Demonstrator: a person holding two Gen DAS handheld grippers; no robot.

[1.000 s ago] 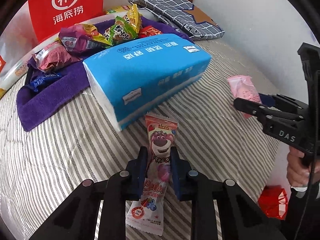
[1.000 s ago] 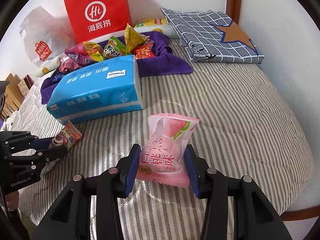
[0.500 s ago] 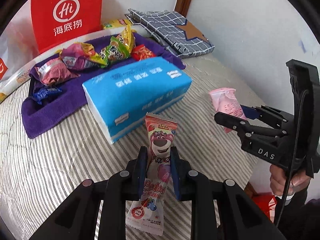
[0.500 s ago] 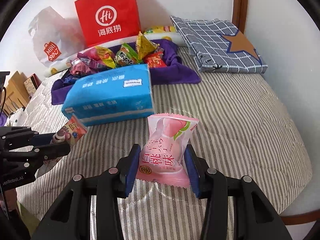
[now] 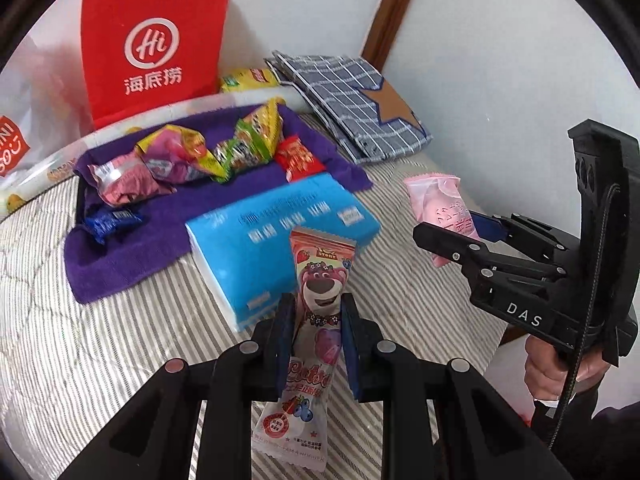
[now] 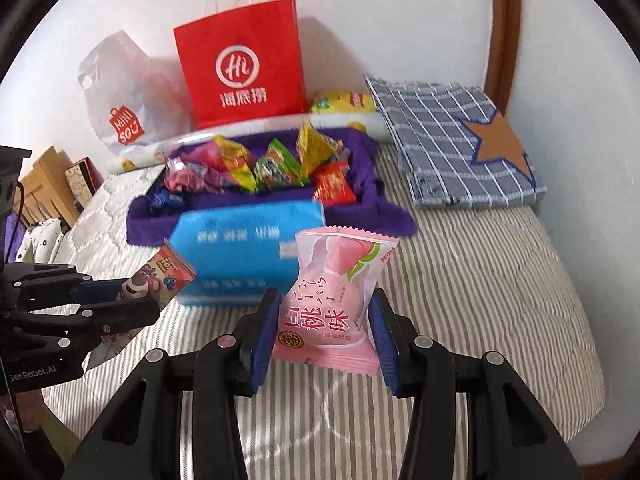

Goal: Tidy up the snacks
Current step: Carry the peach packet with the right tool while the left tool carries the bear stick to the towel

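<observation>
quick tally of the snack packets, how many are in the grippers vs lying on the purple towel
Held in grippers: 2 (bear lollipop packet in the left gripper, pink peach snack packet in the right gripper)
On the purple towel: 5 that can be made out
Total: 7

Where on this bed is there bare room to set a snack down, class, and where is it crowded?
Free: striped bedspread between blue tissue pack and bed's right edge, below folded checked cloth. Crowded: purple towel, covered with snack packets behind the pack.
</observation>
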